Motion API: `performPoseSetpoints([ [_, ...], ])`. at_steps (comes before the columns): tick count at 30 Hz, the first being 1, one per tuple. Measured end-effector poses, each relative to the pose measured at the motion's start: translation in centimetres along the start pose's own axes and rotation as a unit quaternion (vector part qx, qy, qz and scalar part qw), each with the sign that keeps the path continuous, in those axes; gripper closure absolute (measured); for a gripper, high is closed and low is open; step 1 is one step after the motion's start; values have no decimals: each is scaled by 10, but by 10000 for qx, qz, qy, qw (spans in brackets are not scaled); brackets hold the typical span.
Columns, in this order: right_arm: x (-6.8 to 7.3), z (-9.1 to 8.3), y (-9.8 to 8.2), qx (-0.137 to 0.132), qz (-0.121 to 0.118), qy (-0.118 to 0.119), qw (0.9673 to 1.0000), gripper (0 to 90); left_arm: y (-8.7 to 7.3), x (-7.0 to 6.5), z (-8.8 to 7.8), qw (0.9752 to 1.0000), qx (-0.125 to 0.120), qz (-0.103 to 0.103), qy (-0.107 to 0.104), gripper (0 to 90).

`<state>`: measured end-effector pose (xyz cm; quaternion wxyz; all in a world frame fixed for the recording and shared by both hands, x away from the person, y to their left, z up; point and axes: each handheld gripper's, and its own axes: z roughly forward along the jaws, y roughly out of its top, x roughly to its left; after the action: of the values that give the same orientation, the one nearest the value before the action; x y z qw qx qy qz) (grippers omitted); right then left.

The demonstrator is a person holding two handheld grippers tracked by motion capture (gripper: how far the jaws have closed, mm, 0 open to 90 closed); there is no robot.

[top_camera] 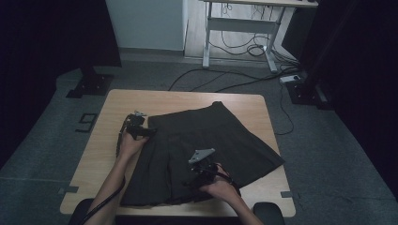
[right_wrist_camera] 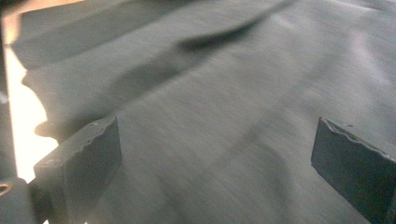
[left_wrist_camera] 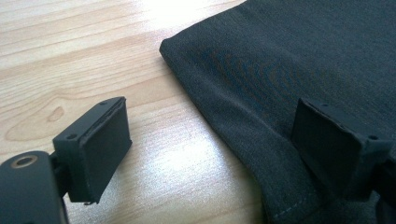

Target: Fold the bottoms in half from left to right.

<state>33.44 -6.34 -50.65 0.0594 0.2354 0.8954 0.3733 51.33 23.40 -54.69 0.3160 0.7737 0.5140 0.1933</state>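
A dark pleated skirt (top_camera: 211, 140) lies spread flat on the wooden table (top_camera: 187, 99), its narrow waist end toward the far left. My left gripper (top_camera: 151, 132) rests at the waist corner of the skirt (left_wrist_camera: 280, 70), open; one jaw stands over bare wood, the other over the folded cloth edge, nothing pinched. My right gripper (top_camera: 195, 174) hovers over the near middle of the skirt (right_wrist_camera: 224, 93), jaws wide apart with only flat cloth below them.
Table edges lie close around the skirt, with bare wood (left_wrist_camera: 70, 56) at the left. A desk frame (top_camera: 244, 28) and cables (top_camera: 244, 77) stand on the floor beyond the table. Dark stands flank both sides.
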Motion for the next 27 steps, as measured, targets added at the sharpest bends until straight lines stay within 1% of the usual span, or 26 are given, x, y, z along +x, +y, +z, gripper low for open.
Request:
performPoseSetpoints([
  [2, 9, 7, 6, 20, -143, 121, 9998, 16, 0, 0, 0, 10000, 7, 0, 0, 115],
  [3, 17, 13, 13, 24, -272, 227, 9994, 18, 0, 0, 0, 10000, 8, 0, 2, 115],
  [4, 17, 13, 13, 24, -272, 227, 9994, 18, 0, 0, 0, 10000, 8, 0, 2, 115],
  [5, 25, 19, 19, 13, -372, 355, 9987, 22, 0, 0, 0, 10000, 7, -1, 4, 115],
  [6, 25, 19, 19, 13, -372, 355, 9987, 22, 0, 0, 0, 10000, 8, -1, 5, 115],
  [8, 34, 24, 25, 14, -478, 469, 9978, 24, 0, 0, 0, 10000, 7, -2, 6, 115],
  [9, 42, 29, 30, 12, -608, 564, 9966, 27, 0, 0, 0, 10000, 6, -3, 6, 115],
  [10, 42, 29, 30, 12, -608, 564, 9966, 27, 0, 0, 0, 10000, 4, -4, 5, 115],
  [13, 53, 37, 35, 60, -752, 724, 9945, 36, -1, 0, -1, 10000, 2, -13, -3, 115],
  [14, 60, 44, 36, 120, -845, 803, 9931, 41, -1, 0, -1, 10000, 2, -12, -11, 115],
  [15, 63, 48, 35, 159, -880, 842, 9924, 41, -1, 0, -1, 10000, 2, -12, -11, 115],
  [16, 63, 48, 35, 159, -880, 842, 9924, 41, -1, 0, -1, 10000, 2, -9, -18, 115],
  [18, 68, 55, 34, 239, -947, 881, 9913, 41, -1, 0, -1, 10000, 0, -9, -22, 115],
  [19, 73, 62, 33, 322, -1015, 902, 9902, 40, -1, 0, -1, 10000, -1, -9, -23, 115],
  [20, 73, 62, 33, 322, -1015, 902, 9902, 40, -1, 0, -1, 10000, -1, -9, -23, 115],
  [22, 77, 69, 33, 378, -1060, 955, 9890, 39, -1, 0, -1, 10000, 2, -8, -21, 115],
  [23, 82, 74, 32, 423, -1121, 1010, 9876, 39, -1, 0, -1, 10000, 4, -7, -19, 115],
  [24, 82, 74, 32, 423, -1121, 1010, 9876, 39, -1, 0, -1, 10000, 3, -7, -19, 115],
  [26, 86, 78, 33, 451, -1192, 1001, 9868, 38, -1, 0, -1, 10000, 4, -6, -17, 115],
  [27, 88, 80, 34, 461, -1191, 1012, 9866, 44, -1, 0, -1, 10000, 5, -3, -16, 115],
])
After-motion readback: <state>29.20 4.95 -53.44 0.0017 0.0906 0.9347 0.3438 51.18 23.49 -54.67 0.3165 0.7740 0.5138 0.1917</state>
